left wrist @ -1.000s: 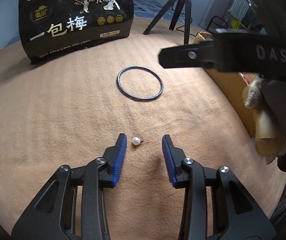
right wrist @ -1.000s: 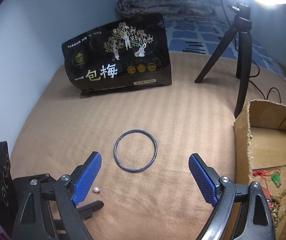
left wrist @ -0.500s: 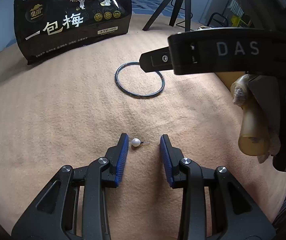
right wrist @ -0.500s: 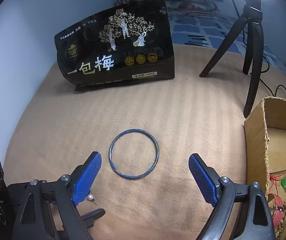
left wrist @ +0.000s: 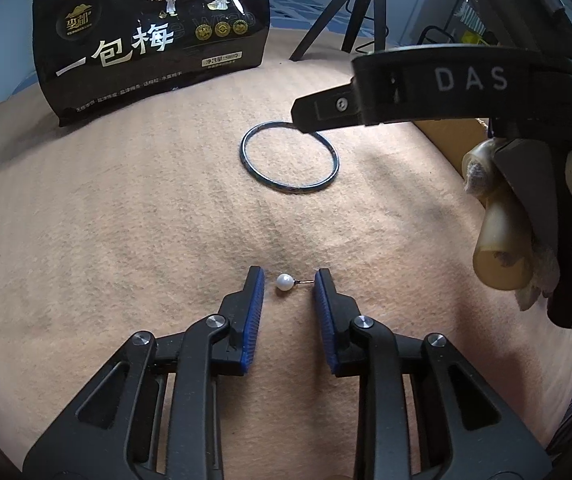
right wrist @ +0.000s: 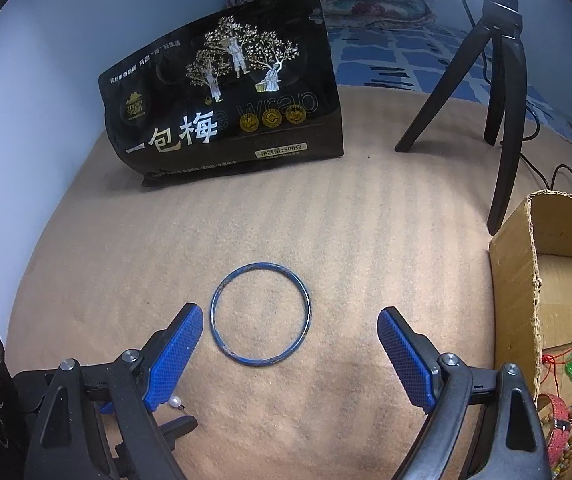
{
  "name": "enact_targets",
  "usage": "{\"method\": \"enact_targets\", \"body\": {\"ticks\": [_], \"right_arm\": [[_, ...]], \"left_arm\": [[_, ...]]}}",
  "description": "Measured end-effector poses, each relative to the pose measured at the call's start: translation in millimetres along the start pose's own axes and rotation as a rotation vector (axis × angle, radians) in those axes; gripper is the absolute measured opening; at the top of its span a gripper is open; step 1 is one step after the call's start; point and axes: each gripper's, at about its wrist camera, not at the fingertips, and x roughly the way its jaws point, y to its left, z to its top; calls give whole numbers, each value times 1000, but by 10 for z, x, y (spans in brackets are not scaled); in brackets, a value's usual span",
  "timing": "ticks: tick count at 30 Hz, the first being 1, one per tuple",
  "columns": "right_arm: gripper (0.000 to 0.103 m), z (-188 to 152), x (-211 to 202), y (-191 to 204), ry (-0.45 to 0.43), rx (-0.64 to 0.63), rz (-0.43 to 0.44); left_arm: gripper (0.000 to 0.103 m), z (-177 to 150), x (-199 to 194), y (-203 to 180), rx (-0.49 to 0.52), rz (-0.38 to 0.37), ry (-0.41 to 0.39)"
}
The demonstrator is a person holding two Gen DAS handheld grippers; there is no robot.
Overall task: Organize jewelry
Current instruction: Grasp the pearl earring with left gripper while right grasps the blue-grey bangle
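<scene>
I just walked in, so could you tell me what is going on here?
A person is sorting jewelry on a tan cloth. The left hand-held gripper brackets a pearl earring, jaws narrow but not shut. The right hand-held gripper hangs wide open by the blue bangle. A cardboard box on the right already holds beads and a pendant.

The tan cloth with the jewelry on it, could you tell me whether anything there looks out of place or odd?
Two pieces lie loose on the cloth instead of in the cardboard box with the rest: a blue bangle and a pearl earring. A large black snack bag also stands there, unrelated to jewelry.
</scene>
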Motion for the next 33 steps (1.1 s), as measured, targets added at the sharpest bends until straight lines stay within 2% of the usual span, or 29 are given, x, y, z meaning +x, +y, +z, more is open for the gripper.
{"method": "enact_targets", "body": {"ticks": [11, 15, 25, 33], "right_arm": [[91, -1, 60, 9, 22, 5, 19], [91, -12, 110, 39, 29, -6, 15], [91, -33, 290, 261, 70, -94, 0], [92, -44, 446, 427, 104, -179, -75]], "left_arm": [[22, -22, 5, 28, 5, 3, -3], [11, -50, -20, 64, -5, 16, -5], [11, -139, -107, 209, -22, 32, -9], [11, -159, -113, 244, -30, 32, -9]]}}
